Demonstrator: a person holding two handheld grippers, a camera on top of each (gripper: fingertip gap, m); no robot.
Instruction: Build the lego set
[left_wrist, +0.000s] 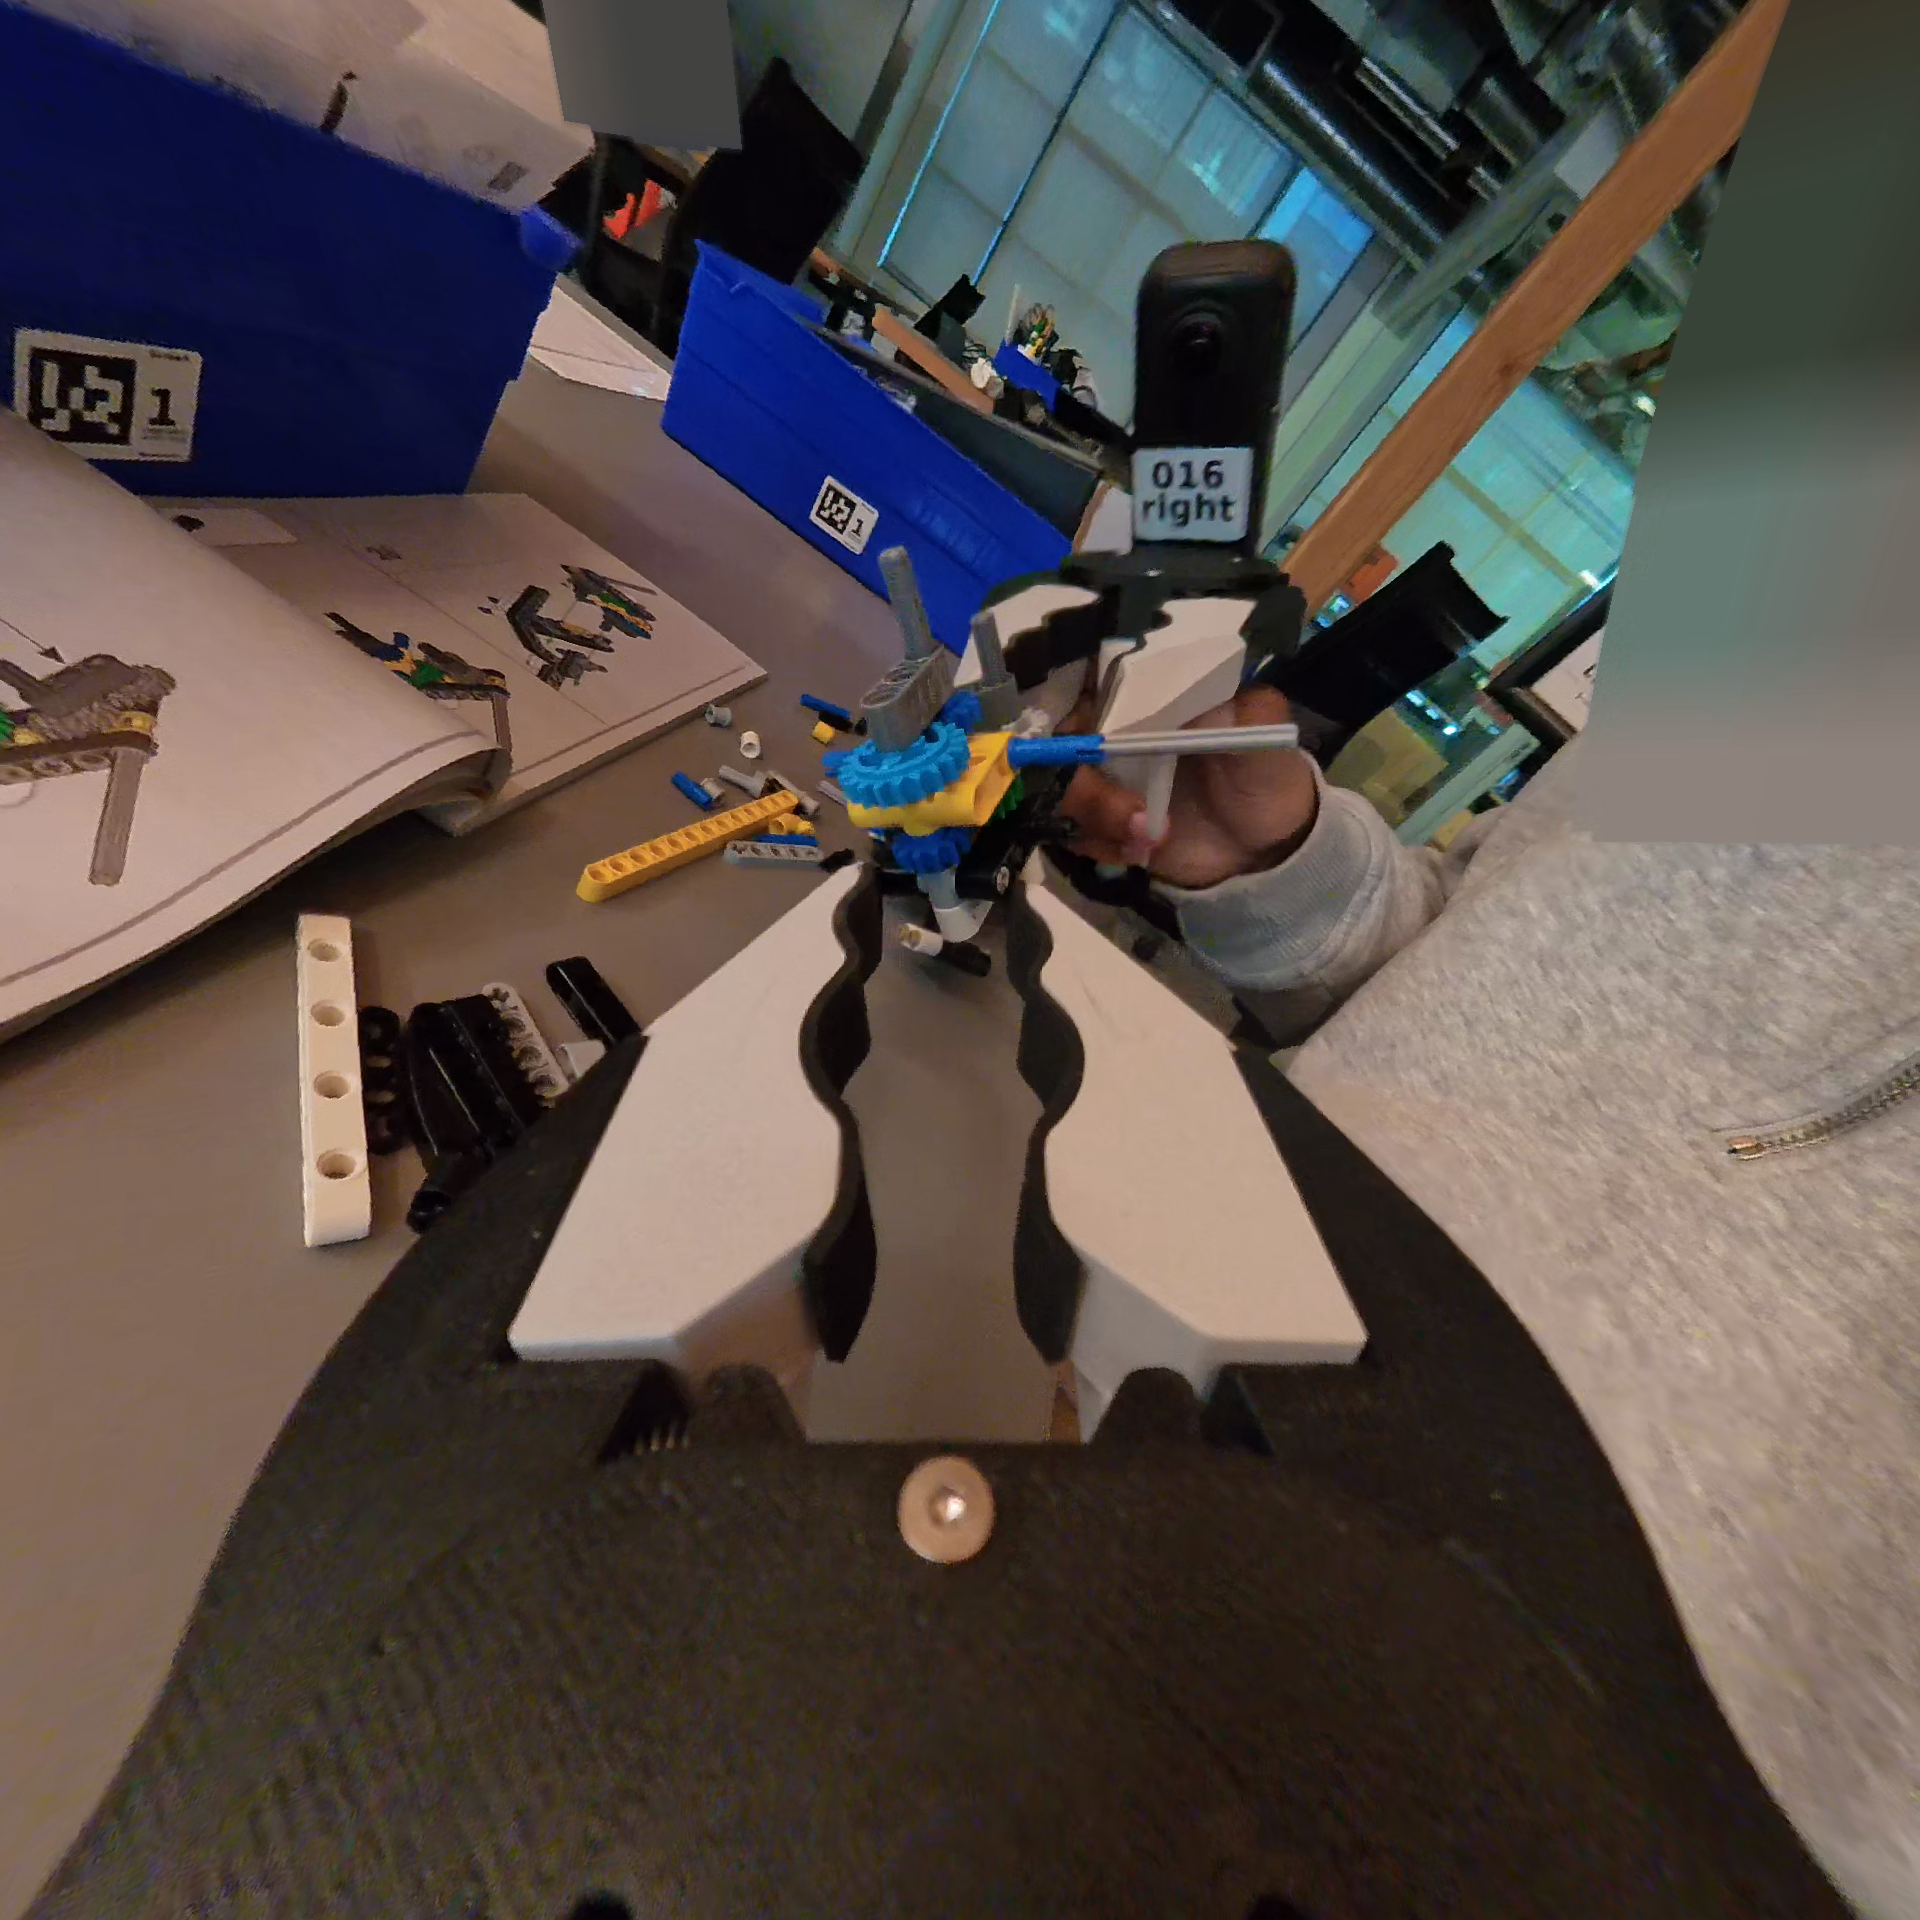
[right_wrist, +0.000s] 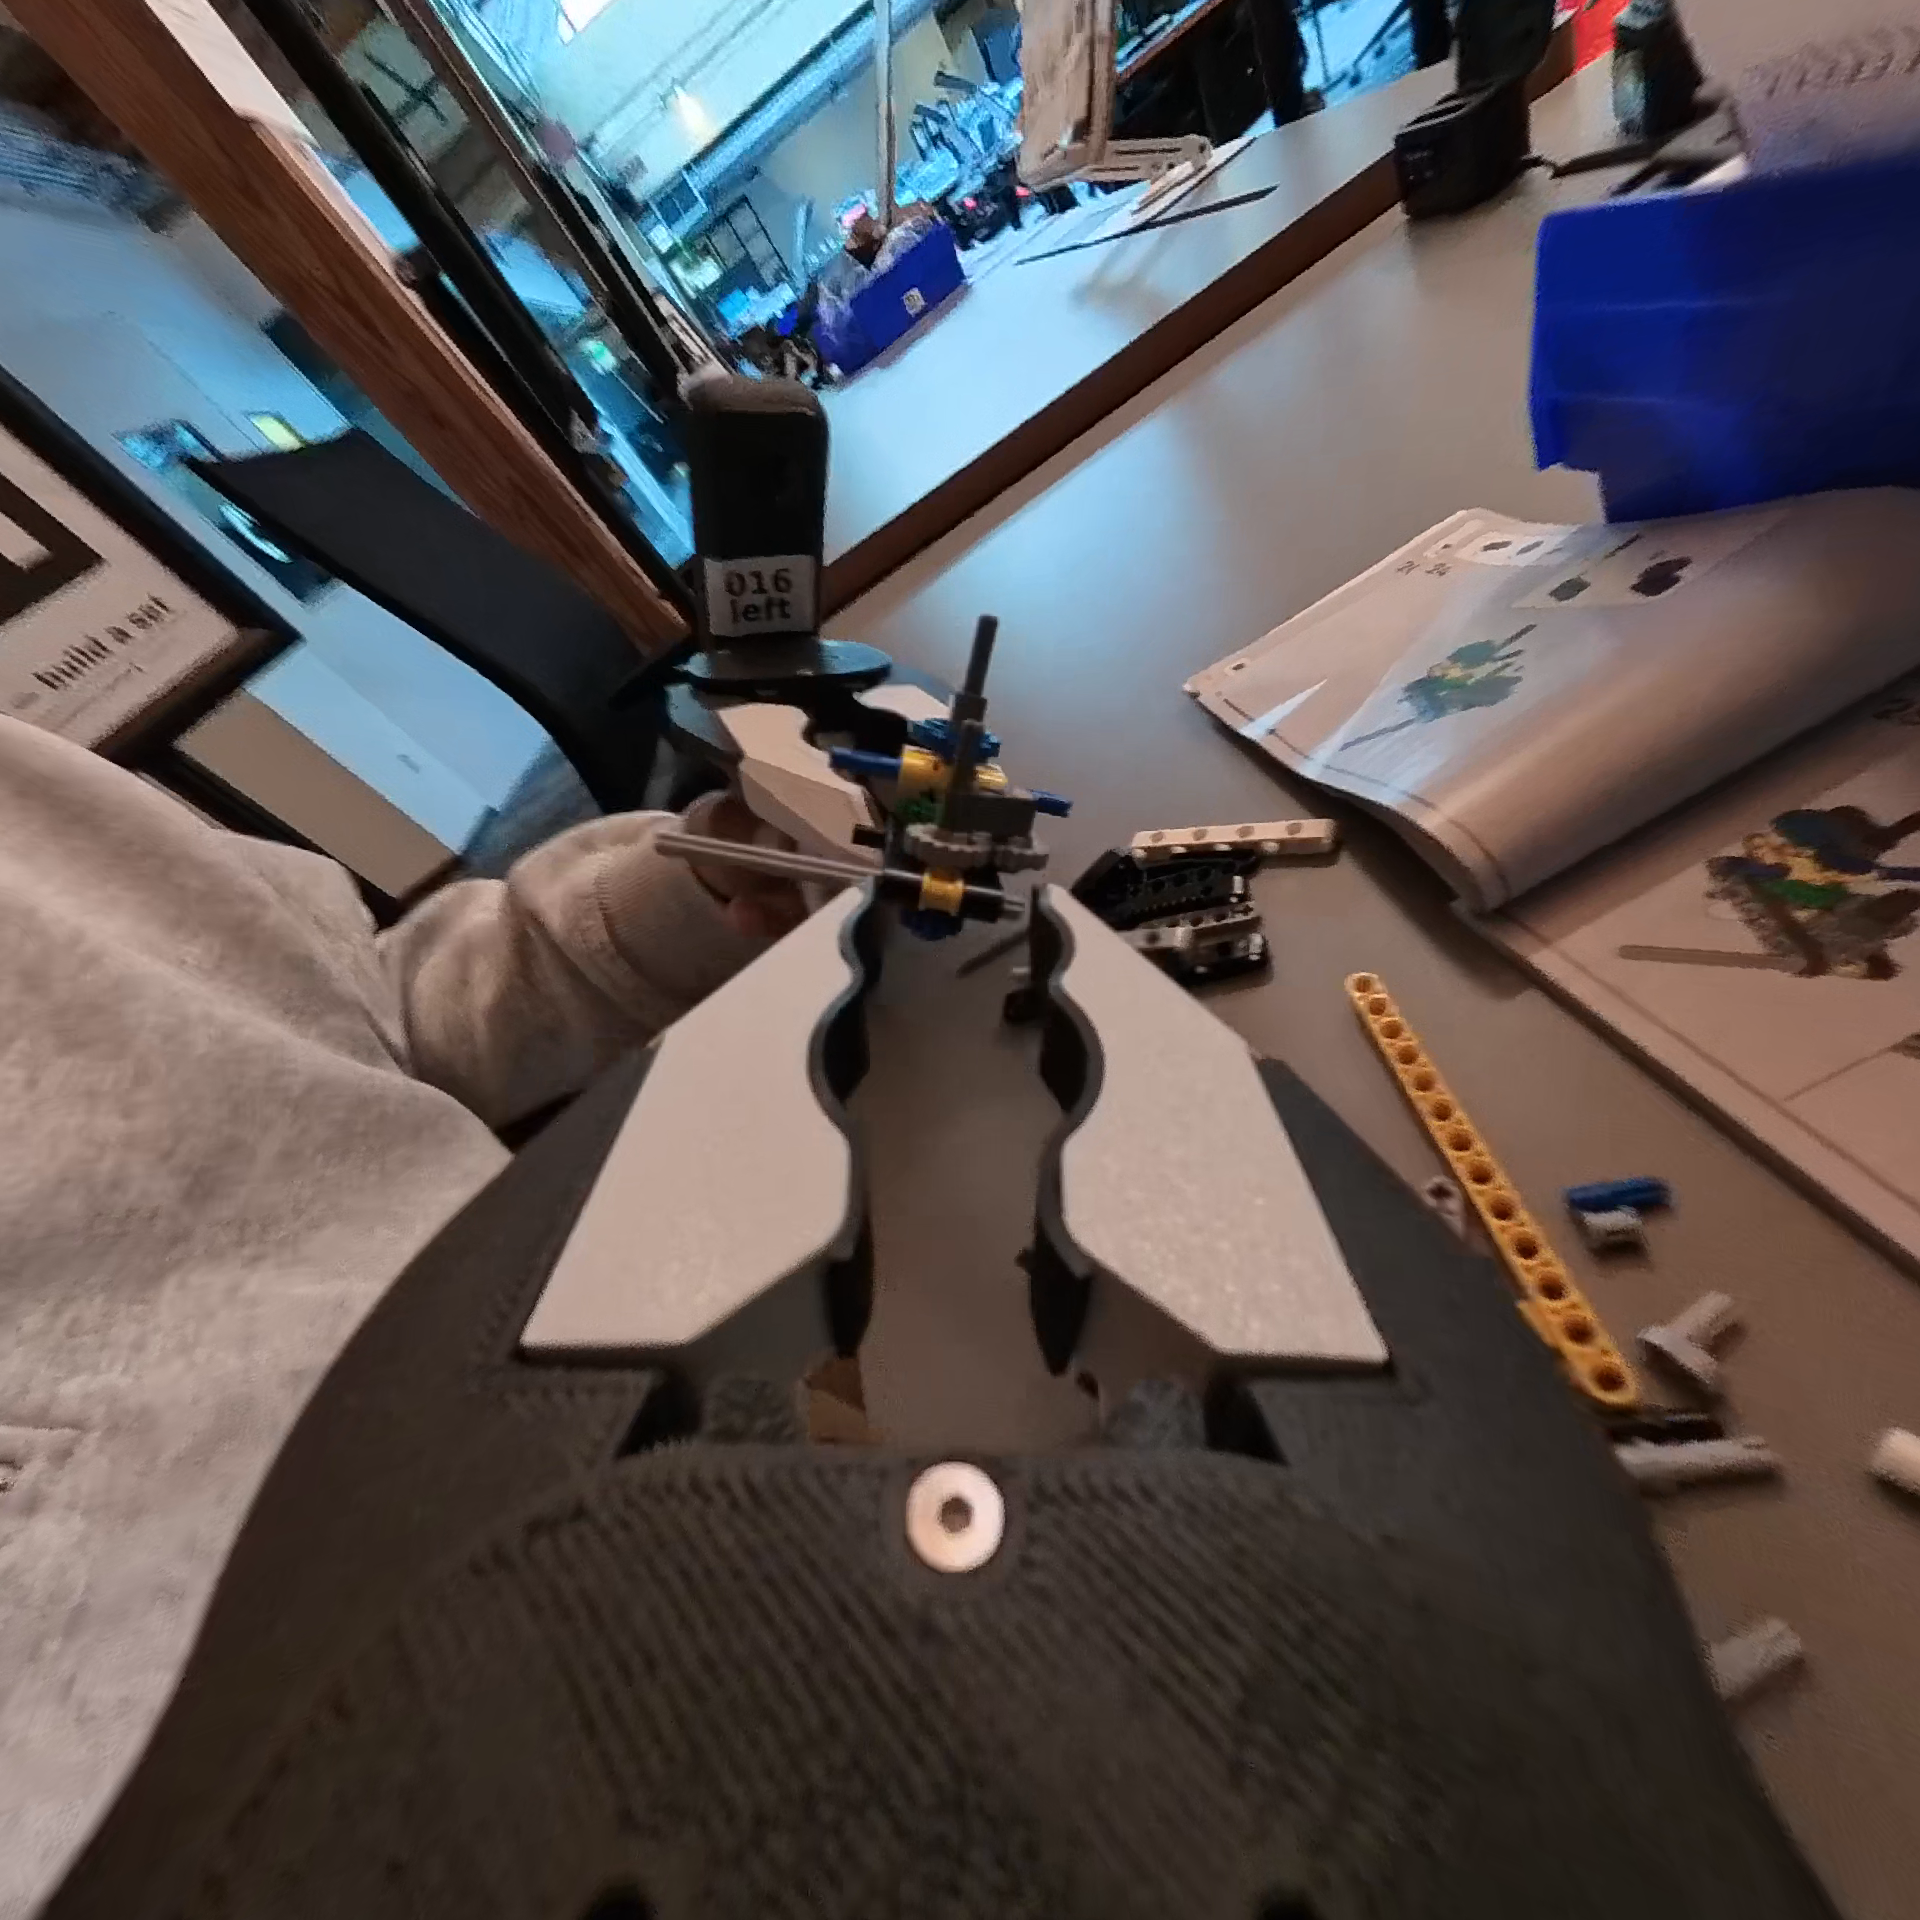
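Left wrist view: both claws, left (left_wrist: 940, 894) and right (right_wrist: 951, 899), clamp the small blue-yellow-grey geared Lego assembly (left_wrist: 925, 774) above the grey tabletop (left_wrist: 208, 1195).

You've got a blue gear (left_wrist: 891, 767) on a yellow piece (left_wrist: 971, 777), grey axle (left_wrist: 1195, 740) poking out. A long yellow beam (left_wrist: 688, 844) lies on your grey table (left_wrist: 156, 1299), a white beam (left_wrist: 332, 1081) by black pieces (left_wrist: 457, 1081), with blue bins (left_wrist: 260, 281) behind wearing black-and-white square-patterned tags.

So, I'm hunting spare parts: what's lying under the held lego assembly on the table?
Below the lego assembly, the grey table shows a yellow beam and small blue and grey pins. The left gripper covers whatever lies directly beneath.
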